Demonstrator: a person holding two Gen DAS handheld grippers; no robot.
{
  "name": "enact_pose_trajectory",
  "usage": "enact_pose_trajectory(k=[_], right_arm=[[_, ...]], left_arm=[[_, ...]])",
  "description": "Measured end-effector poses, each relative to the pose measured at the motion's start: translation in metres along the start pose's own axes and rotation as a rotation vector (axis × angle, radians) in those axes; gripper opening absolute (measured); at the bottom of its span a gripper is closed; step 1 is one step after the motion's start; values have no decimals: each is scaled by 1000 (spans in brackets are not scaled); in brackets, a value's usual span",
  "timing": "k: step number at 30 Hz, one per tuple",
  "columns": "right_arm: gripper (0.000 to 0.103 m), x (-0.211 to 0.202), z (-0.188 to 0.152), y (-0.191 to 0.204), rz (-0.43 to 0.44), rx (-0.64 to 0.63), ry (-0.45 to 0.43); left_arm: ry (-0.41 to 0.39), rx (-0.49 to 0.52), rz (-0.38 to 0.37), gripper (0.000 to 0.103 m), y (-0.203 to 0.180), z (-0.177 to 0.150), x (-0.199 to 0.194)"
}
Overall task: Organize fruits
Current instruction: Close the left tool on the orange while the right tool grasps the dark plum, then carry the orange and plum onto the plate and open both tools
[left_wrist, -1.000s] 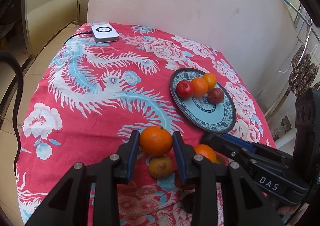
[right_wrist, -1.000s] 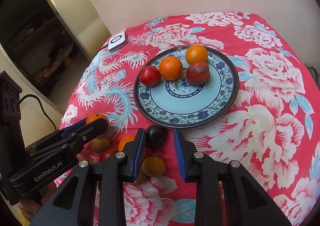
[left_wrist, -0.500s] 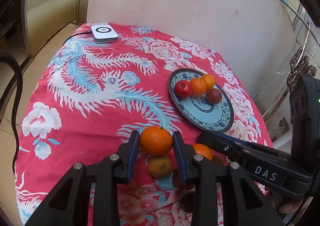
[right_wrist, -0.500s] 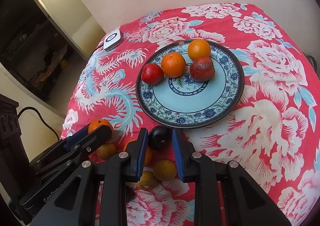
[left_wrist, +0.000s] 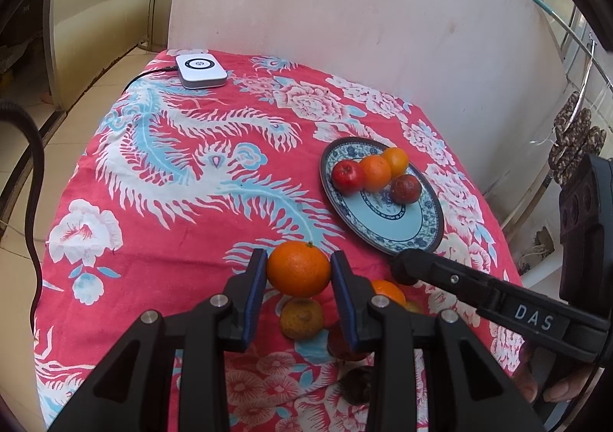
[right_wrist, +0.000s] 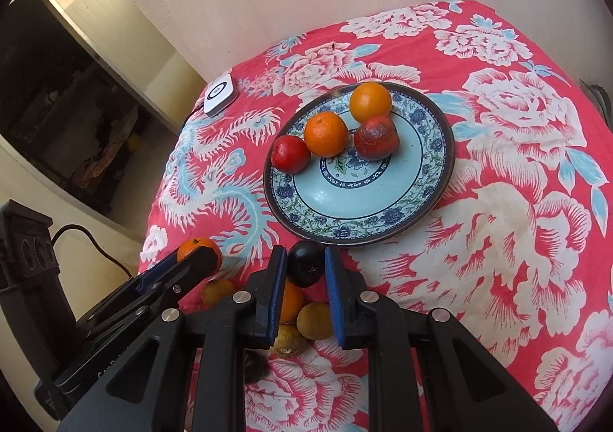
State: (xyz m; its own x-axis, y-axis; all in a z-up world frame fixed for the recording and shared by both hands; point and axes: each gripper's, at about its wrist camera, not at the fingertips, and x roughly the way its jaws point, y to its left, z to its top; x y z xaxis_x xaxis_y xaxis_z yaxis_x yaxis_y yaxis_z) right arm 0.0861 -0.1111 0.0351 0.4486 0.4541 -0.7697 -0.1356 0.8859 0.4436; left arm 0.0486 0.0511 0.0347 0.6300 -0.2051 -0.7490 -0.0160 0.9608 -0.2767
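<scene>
My left gripper (left_wrist: 299,275) is shut on an orange (left_wrist: 299,268) and holds it above the red cloth, left of the plate. My right gripper (right_wrist: 305,271) is shut on a dark plum (right_wrist: 305,268) just before the near rim of the blue patterned plate (right_wrist: 417,179). The plate holds a red apple (right_wrist: 290,153), two oranges (right_wrist: 326,133) and a mottled red fruit (right_wrist: 376,137). Several loose fruits lie under the grippers: a brownish one (left_wrist: 301,318), an orange one (right_wrist: 290,301) and a yellowish one (right_wrist: 316,321).
A white device (left_wrist: 200,71) with a cable sits at the table's far left corner. The table stands against a pale wall (left_wrist: 345,10). The table edge drops off at the left and right. Each gripper shows in the other's view: right (left_wrist: 400,266), left (right_wrist: 199,254).
Both grippers have risen and drawn back slightly with their fruit still held. The plate now looks farther away in the right wrist view.
</scene>
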Motion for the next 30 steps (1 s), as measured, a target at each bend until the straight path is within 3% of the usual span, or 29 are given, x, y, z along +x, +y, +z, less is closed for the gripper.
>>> enact_pose_trajectory(k=[17, 30], right_arm=[[22, -18, 21, -20, -8, -23, -81], [22, -18, 43, -49, -16, 0, -117]], left_arm=[[-4, 51, -19, 36, -30, 16, 5], [34, 62, -24, 36, -47, 30, 32]])
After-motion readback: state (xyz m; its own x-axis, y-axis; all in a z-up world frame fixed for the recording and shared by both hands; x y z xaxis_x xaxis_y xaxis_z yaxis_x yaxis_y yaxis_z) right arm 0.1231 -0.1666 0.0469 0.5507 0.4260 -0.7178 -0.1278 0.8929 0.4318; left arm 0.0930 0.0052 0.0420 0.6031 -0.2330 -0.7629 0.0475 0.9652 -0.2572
